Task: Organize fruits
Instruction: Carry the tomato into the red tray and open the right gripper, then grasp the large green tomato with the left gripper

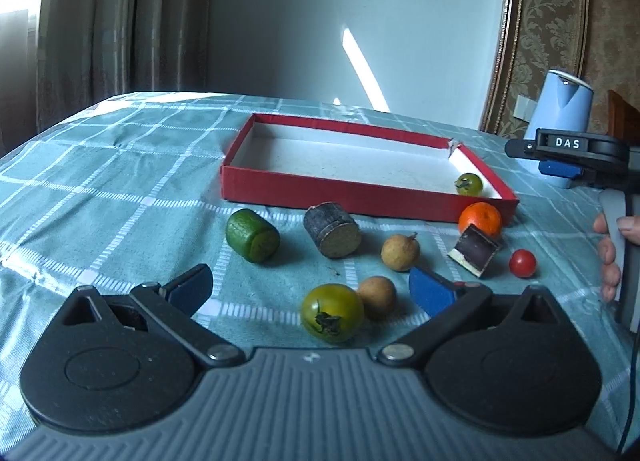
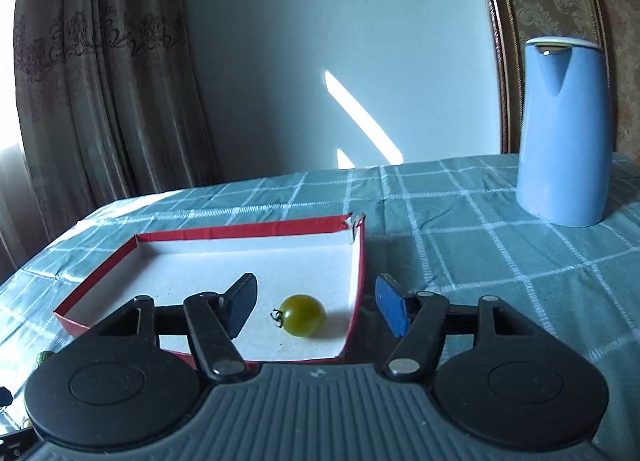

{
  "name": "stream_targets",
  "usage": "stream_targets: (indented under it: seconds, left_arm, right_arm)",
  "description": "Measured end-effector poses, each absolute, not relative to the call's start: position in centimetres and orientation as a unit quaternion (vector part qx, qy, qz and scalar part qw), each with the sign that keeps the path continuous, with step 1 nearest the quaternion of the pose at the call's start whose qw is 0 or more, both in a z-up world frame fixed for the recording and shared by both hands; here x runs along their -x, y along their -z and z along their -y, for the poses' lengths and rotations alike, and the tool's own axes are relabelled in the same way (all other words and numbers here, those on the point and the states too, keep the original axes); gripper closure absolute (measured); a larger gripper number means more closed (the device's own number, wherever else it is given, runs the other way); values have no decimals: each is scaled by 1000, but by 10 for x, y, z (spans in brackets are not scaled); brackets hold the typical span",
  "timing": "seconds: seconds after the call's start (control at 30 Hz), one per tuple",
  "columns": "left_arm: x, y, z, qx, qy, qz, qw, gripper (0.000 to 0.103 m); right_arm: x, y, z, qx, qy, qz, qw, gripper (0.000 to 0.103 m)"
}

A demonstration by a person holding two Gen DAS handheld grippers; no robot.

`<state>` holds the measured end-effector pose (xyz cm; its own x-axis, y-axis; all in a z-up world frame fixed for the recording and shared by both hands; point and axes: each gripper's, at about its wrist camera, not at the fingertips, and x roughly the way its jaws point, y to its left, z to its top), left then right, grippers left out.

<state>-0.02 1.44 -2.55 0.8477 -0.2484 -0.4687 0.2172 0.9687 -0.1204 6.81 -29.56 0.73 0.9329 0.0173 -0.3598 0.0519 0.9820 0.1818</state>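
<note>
A red box (image 1: 320, 194) with a white floor lies on the checked cloth; it also shows in the right wrist view (image 2: 200, 232). A small green tomato (image 1: 469, 184) (image 2: 302, 315) lies in its right near corner. My right gripper (image 2: 316, 307) is open and empty above that corner; the tomato lies on the box floor between its fingers. My left gripper (image 1: 310, 290) is open and empty, with a larger green tomato (image 1: 332, 313) and a brown longan (image 1: 377, 297) between its fingers. Another longan (image 1: 400, 252), an orange (image 1: 480, 218) and a red cherry tomato (image 1: 522, 262) lie ahead.
A green cut piece (image 1: 252, 235), a dark cut piece (image 1: 332, 235) and a dark wedge (image 1: 474, 251) lie in front of the box. A blue jug (image 2: 564, 129) stands at the right back. The right gripper's body (image 1: 580, 149) and a hand (image 1: 612, 249) show at the left view's right edge.
</note>
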Motion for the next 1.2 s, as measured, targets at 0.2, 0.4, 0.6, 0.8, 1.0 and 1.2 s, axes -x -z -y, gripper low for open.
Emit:
stream_targets:
  seconds: [0.2,0.4,0.6,0.8,1.0,1.2]
  left_arm:
    - [19,25,0,-20,147,-219,965,6]
    - [17,28,0,-21,155,-238,959,17]
    - [5,35,5,-32,154,-283,946,67]
    - [5,36,3,-24,148,-284,947,73]
    - [12,23,2,-22,145,-272,951,74]
    - [-12,-17,12,-27,126,-230,965,74]
  right_arm:
    - [-68,2,326,-150,22,-188,970,32]
    - [-65,3,324,-154,9,-186,970,32]
    - [-62,3,323,-155,6,-180,971,32]
    - [-61,2,323,-157,7,-177,972,32]
    - [-59,0,326,-167,8,-170,971,32]
    - [-60,0,326,-171,7,-172,970,32]
